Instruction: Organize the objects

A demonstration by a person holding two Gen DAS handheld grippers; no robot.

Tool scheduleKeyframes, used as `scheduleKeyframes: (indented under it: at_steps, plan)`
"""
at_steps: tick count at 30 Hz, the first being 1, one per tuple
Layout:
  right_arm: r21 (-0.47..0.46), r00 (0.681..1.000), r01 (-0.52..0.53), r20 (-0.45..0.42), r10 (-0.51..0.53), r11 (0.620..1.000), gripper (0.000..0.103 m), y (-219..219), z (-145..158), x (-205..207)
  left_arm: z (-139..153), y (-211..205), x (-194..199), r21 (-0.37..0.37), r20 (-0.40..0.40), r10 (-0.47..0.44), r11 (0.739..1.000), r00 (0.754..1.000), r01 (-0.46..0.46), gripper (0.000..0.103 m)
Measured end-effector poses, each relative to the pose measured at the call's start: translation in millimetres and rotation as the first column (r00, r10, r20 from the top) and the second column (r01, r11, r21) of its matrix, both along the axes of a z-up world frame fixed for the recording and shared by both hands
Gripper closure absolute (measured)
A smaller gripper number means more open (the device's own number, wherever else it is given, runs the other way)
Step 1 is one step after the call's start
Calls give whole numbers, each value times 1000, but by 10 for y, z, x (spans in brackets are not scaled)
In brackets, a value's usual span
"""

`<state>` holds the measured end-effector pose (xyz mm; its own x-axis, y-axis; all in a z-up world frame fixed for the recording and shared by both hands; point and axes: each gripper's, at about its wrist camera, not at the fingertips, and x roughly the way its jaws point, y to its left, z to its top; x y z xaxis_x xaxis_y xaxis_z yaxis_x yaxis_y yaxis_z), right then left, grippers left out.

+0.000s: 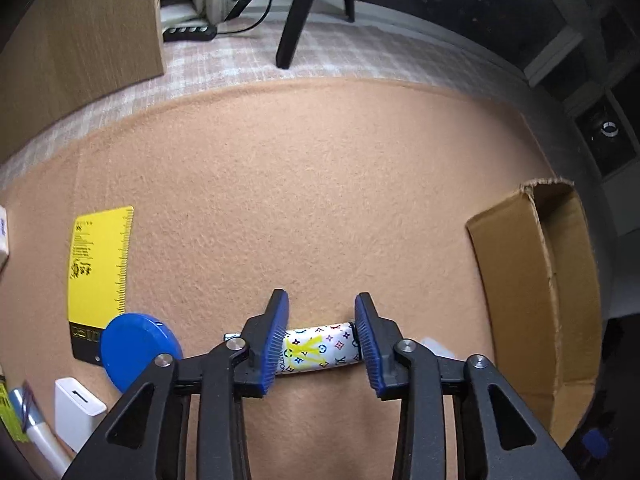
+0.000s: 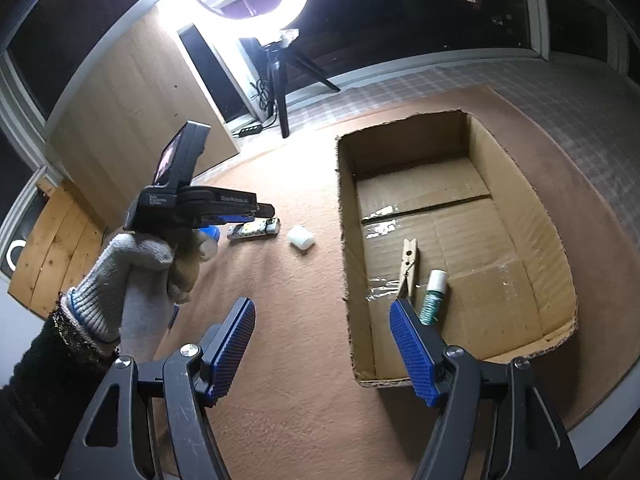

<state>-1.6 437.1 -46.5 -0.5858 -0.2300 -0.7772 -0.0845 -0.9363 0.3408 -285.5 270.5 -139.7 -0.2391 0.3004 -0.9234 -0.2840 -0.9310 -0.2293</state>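
Lighter: a white lighter (image 1: 320, 347) with coloured symbols lies crosswise on the tan felt mat (image 1: 280, 208), low in the left wrist frame, between the left claw's blue pads.
Left claw: the left claw (image 1: 322, 344) points steeply down over the lighter, jaws partly open on either side of it; whether the pads press on it I cannot tell.
Left hand: a gloved hand (image 2: 132, 280) with a dark sleeve grips that claw's handle, at the left of the right wrist frame.
Right claw: the right claw (image 2: 324, 344) is open and holds nothing, hovering over the near left edge of the box.
Box: an open cardboard box (image 2: 516, 208) fills the right of the right wrist frame; inside lie a wooden clothespin (image 2: 408, 264) and a small teal tube (image 2: 432, 296) with a white cap, just beside each other.
Near the lighter: a small white cap (image 2: 301, 237) sits on the mat between lighter and box.
Left side: a yellow ruler card (image 1: 100, 272), a blue round case (image 1: 138, 350) overlapping its lower end, and a white charger block (image 1: 78, 410) below.
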Motion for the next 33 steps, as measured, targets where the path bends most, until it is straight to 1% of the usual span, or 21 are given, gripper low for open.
scheduleKeyframes:
  at_steps: [3, 6, 9, 10, 12, 13, 15, 18, 21, 24, 27, 28, 30, 33]
  plan:
    - [-13, 1000, -28, 0, 28, 1000, 37, -30, 53, -77, -12, -37, 65, 1, -2, -6, 1000, 1000, 6, 76]
    - [-31, 998, -57, -7, 57, 998, 37, -86, 106, -175, -26, -75, 204, 7, -6, -35, 999, 999, 35, 76]
    - [-43, 996, -90, -14, 90, 995, 38, -180, 140, -291, -30, -101, 408, -6, -28, -74, 997, 997, 74, 77]
    - [-49, 995, -102, -11, 101, 994, 39, -211, 143, -331, -32, -94, 474, -13, -36, -90, 996, 995, 89, 77]
    - [-63, 991, -130, -6, 130, 989, 47, -281, 144, -412, -23, -129, 634, -23, -44, -119, 993, 992, 118, 77]
    - [-65, 989, -146, -3, 146, 987, 48, -327, 142, -469, -24, -159, 724, -19, -43, -125, 992, 991, 125, 77]
    - [-54, 986, -164, 8, 165, 985, 54, -400, 125, -561, -19, -233, 853, -13, -46, -135, 991, 990, 134, 77]
    - [-52, 981, -190, 40, 192, 980, 59, -507, 46, -746, -18, -327, 1063, -15, -54, -158, 987, 986, 158, 77]
    - [-43, 972, -216, 84, 219, 975, 59, -639, -68, -948, -20, -393, 1256, -36, -63, -197, 980, 978, 195, 77]
    - [0, 967, -222, 132, 220, 975, 59, -767, -208, -1149, -17, -454, 1359, -40, -61, -205, 978, 977, 203, 76]
    - [55, 963, -207, 186, 194, 977, 61, -842, -370, -1344, 16, -569, 1414, -18, -45, -164, 986, 985, 164, 76]
    - [76, 962, -209, 198, 191, 975, 62, -868, -418, -1403, 53, -614, 1438, -11, -51, -149, 989, 987, 149, 76]
    - [123, 958, -208, 225, 177, 970, 68, -902, -499, -1497, 165, -723, 1522, 2, -77, -123, 992, 989, 123, 76]
    - [175, 954, -204, 256, 156, 963, 69, -907, -613, -1615, 290, -860, 1642, 22, -94, -98, 995, 991, 100, 76]
